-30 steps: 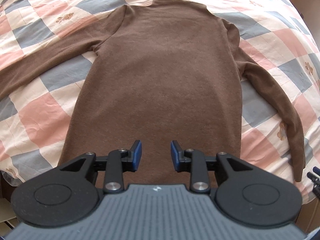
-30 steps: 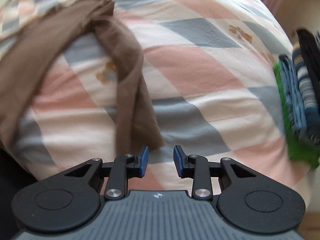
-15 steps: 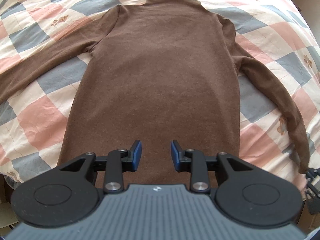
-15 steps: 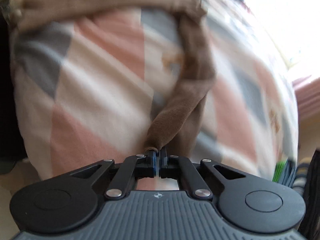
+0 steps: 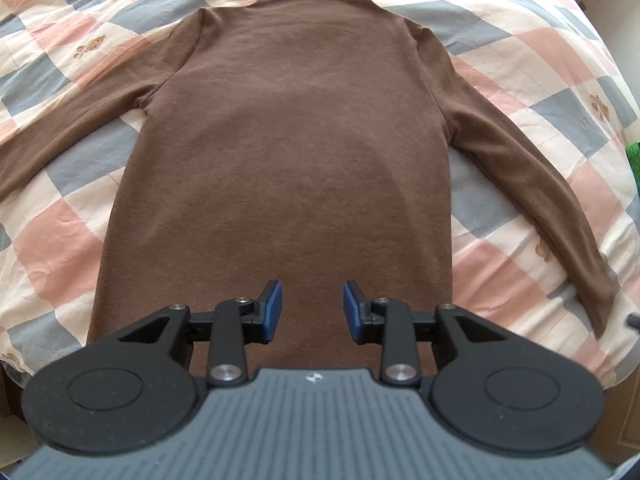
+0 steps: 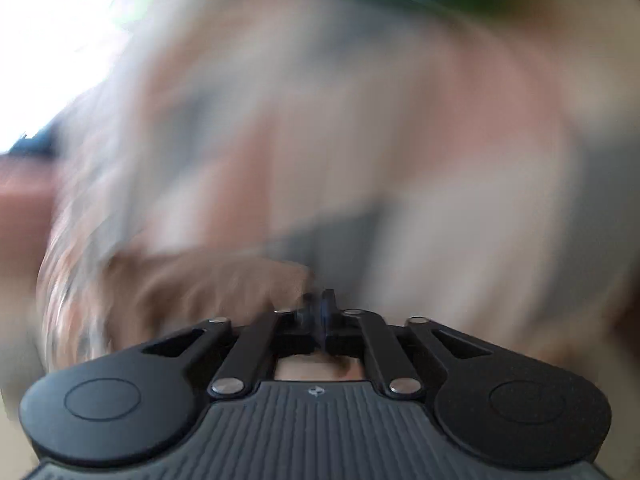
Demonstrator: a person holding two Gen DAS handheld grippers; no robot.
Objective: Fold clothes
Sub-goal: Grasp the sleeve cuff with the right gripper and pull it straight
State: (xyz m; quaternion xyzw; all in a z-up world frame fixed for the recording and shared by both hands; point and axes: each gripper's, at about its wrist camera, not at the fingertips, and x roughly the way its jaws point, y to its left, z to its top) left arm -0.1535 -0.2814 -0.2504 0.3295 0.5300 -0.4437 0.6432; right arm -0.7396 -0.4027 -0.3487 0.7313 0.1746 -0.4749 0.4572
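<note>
Lying flat on checkered quilt [image 5: 60, 240]: brown sweater [image 5: 288, 152]

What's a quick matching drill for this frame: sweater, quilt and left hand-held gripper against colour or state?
Column one:
1. sweater
2. quilt
3. left hand-held gripper

Column two:
A. open, empty
B. checked pink, grey and cream
C. brown, spread flat

Pairs: 1-C, 2-B, 3-A
</note>
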